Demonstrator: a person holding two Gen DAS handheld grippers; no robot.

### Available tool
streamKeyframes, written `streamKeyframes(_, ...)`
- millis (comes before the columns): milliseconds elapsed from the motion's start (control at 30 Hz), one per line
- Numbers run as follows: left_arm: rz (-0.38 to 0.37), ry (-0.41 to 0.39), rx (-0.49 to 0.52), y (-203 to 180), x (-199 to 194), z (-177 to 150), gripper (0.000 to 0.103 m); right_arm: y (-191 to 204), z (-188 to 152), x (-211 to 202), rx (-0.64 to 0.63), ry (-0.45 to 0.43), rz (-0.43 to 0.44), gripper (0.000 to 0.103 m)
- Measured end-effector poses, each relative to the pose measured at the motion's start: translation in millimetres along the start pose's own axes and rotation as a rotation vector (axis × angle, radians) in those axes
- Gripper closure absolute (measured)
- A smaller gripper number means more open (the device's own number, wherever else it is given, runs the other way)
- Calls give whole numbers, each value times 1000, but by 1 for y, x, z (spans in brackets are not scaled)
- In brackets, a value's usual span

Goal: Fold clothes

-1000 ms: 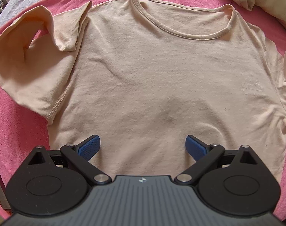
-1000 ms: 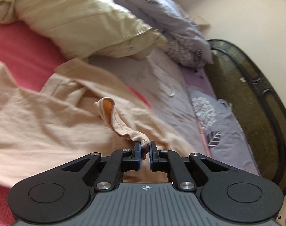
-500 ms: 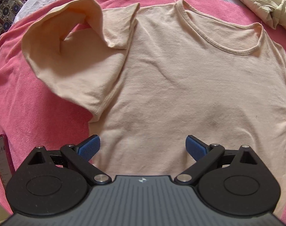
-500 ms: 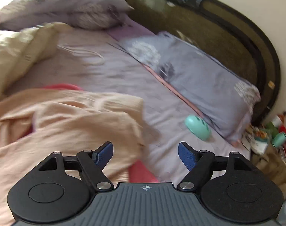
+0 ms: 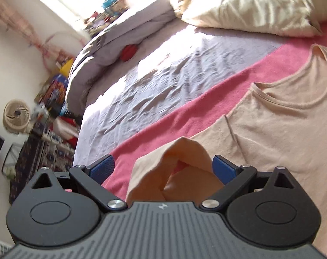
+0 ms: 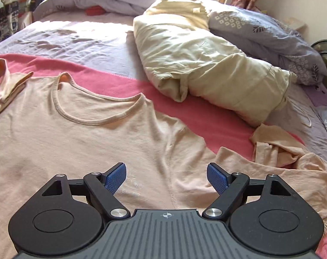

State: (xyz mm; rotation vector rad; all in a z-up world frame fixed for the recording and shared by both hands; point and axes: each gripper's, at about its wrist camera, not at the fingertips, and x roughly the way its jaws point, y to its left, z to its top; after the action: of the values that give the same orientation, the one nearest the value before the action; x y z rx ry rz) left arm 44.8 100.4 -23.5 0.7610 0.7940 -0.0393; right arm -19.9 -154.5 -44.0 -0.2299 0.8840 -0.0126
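**One peach T-shirt, laid out for folding, both sleeves unfinished**

One garment is on hand: a peach short-sleeved T-shirt (image 6: 81,142), spread front-up on a pink blanket (image 6: 185,105) across a bed with a lilac sheet (image 6: 77,41). It fills the lower left and centre of the right wrist view, its round neckline toward the top of the frame. The body lies fairly flat with soft creases; a side seam runs down between the tool's arms.

Right gripper (image 6: 166,180): jaws apart, having just been opening, nothing between the blue pads. It hovers over the shirt's body. The sleeve (image 6: 280,149) at the right of that frame lies bunched and twisted on the blanket, apparently let go there and not yet flattened.

Left gripper (image 5: 162,169): jaws wide apart, no clamp. The other sleeve (image 5: 185,164) stands up in an arched hump between the pads in the lower centre of the left wrist view; whether a pad touches the cloth cannot be told. Judged from this placing, the tool is lined up to take that sleeve and fold it inward.

Also present: a cream pillow (image 6: 206,64) and a grey patterned pillow (image 6: 264,34) beyond the blanket, well apart from the shirt; a small fan (image 5: 16,116) at the left edge of the left wrist view.

Folding stands at an early stage.
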Motion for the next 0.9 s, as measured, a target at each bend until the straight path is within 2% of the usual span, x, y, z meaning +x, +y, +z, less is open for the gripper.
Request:
streamKeyframes(100,-8,-17,127,-20,14,4,3,-4,-8,6,36,41,0,20)
streamKeyframes(233,117,-22,240,-44,44,3,3,-17,-17,16,111,109,2,20)
streamKeyframes(300,130,-19,283,-46,60,-1,3,-21,-21,19,131,125,2,20)
streamKeyframes(467,60,-21,240,-31,63,-13,3,-26,-29,23,150,148,2,17)
streamKeyframes(600,82,-36,223,-24,47,-24,5,-27,-30,26,194,165,5,16)
streamKeyframes(667,85,-77,250,-21,31,-30,5,-26,-30,26,197,169,7,16)
streamKeyframes(800,112,-194,468,-26,8,-48,0,-25,-30,25,200,172,6,15)
streamKeyframes(900,139,-193,588,-23,19,-53,0,-26,-32,25,223,176,10,14)
